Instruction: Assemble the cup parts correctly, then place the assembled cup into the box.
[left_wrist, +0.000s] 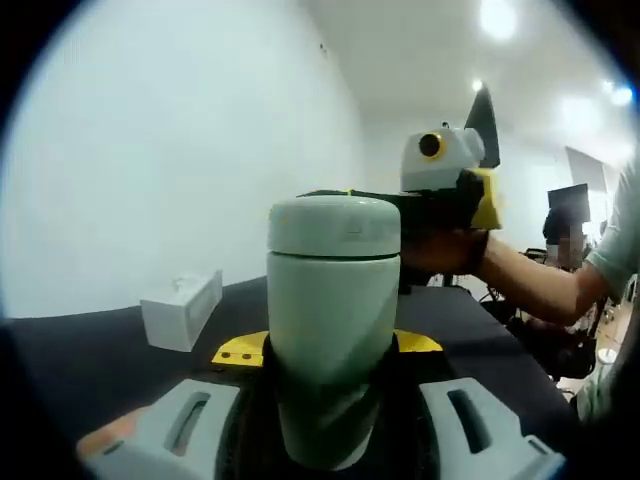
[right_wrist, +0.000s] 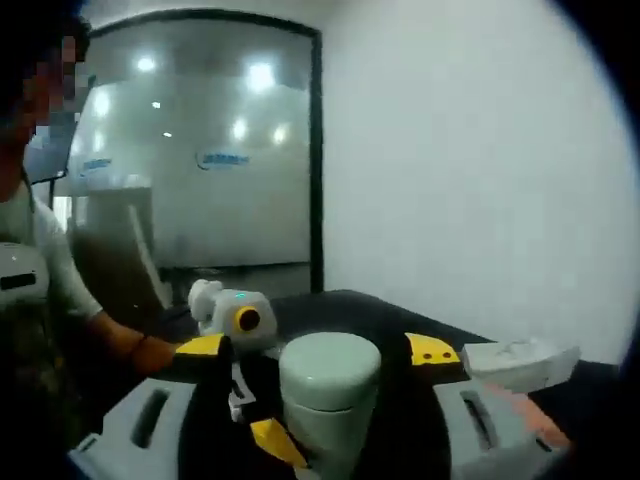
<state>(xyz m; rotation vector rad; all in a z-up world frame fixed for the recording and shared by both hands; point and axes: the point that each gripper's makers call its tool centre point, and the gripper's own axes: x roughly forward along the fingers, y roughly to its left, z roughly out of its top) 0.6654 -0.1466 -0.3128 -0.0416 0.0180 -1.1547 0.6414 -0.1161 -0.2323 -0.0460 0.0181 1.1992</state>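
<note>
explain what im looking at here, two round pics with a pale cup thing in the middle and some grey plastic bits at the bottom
There is no robot here. A person holds a two-jaw handheld gripper in each hand, and a fisheye camera rides on each gripper, hence the round pictures.

The left gripper view looks along the left gripper; the grey pieces at the bottom are its jaws. They hold the pale green cylindrical cup by its body. Its matching lid sits on top. The other gripper reaches in from the right, held by the person's hand, its jaws at lid height.

The right gripper view looks along the right gripper at the same cup from the opposite side, with its jaws on either side of the lid.

Below is a black table. On it lies a white rectangular box.
</note>
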